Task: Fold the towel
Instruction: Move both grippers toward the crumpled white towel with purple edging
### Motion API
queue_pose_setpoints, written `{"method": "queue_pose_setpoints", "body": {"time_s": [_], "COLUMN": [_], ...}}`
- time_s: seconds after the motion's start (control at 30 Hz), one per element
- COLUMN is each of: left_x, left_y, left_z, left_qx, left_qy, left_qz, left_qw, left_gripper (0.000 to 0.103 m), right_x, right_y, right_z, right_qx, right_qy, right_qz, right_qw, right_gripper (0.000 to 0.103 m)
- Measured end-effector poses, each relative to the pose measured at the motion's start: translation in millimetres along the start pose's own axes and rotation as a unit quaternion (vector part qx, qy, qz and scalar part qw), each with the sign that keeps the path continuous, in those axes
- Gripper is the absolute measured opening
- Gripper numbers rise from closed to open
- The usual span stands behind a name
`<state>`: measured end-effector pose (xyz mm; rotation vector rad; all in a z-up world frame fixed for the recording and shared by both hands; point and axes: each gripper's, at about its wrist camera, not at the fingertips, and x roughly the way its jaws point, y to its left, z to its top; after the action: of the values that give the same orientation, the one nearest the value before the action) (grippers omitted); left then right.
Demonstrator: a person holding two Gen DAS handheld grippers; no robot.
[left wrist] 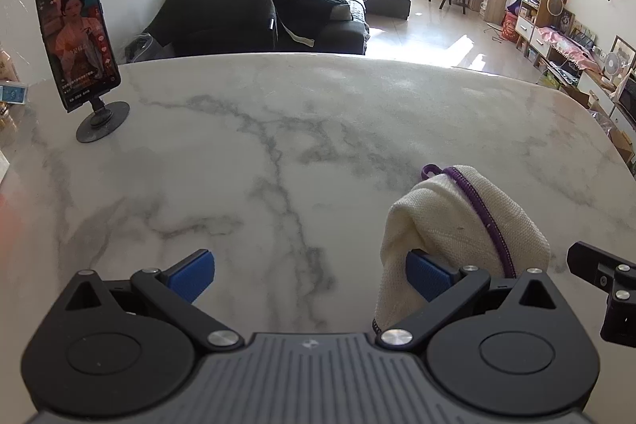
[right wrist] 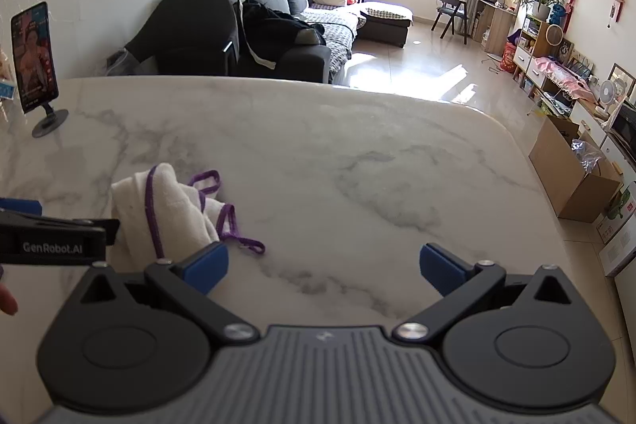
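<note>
We see the cream woven towel with purple stitched edging [right wrist: 167, 213] bunched in a loose heap on the white grey-veined marble table [right wrist: 357, 165], not flat, not in a neat fold. It sits between our two tools: just fwd-right of the left gripper [left wrist: 310, 275], just fwd-left of the right gripper [right wrist: 324, 267]. The heap's long axis seems to run roughly away from us; its purple hanging loops [right wrist: 222, 209] trail toward the right side.

Left gripper is nearer: the cloth drapes over its right blue pad [left wrist: 427, 275] and touches it. In the right wrist view the towel lies just behind the left blue pad [right wrist: 206, 267]; contact there we can't tell.

Both sets of fingers are spread wide, released, clamping nothing; the towel is outside each gap, not betw. the pads.

A crumpled heap like this fits w/ a towel waiting to be spread, or one dropped mid-fold; pics don't settle which
</note>
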<state>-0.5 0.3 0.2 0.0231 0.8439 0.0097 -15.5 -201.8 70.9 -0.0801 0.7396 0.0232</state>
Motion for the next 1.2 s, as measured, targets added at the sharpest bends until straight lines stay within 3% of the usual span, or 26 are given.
{"method": "queue_pose_setpoints", "body": {"time_s": [1.2], "left_x": [-2.3], "left_y": [5.6], "left_z": [0.0], "left_qx": [0.011], "left_qy": [0.001], "left_qz": [-0.026], "left_qw": [0.9996], "left_gripper": [0.102], "right_x": [-1.6], "right_y": [5.4], "right_z": [-2.1], "right_qx": [-0.001], "right_qy": [-0.007], "right_qz": [0.013], "right_qw": [1.0], "right_gripper": [0.103]}}
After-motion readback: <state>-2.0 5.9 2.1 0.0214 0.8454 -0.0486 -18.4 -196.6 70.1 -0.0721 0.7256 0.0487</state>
